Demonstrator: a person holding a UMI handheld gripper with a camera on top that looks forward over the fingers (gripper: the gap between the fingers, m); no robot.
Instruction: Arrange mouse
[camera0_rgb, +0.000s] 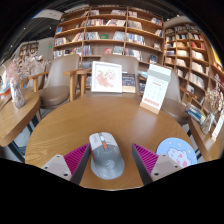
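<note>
Round wooden bench (80, 125), smooth warm-brown top with a soft sheen. Grey computer mouse (106, 156) lies on it near the front edge, rounded plastic shell, matte, with a lighter scroll wheel strip toward its far end; its long axis points away from the camera. Gripper (108, 160) fingers are spread wide, magenta pads (74, 158) ribbed and facing inward; the mouse sits between them on the bench, a clear gap visible on each side, neither pad touching it. Right of the right finger, a round pale-blue disc with printed graphics (176, 152), flat, lying on the bench near its edge; cannot tell what it is exactly. At the bench's far side, an upright display card with a red-and-white picture (106, 76) and, to its right, a taller white sign stand (155, 88), tilted slightly, text too small to read. Beyond, wooden bookshelves (110, 32) run along the back wall and curve round the right side, compartments filled with books, some upright, some face-out. Left, another wooden table (14, 112) with items on it that are too small to make out, and a wooden chair (78, 80) behind the bench.
</note>
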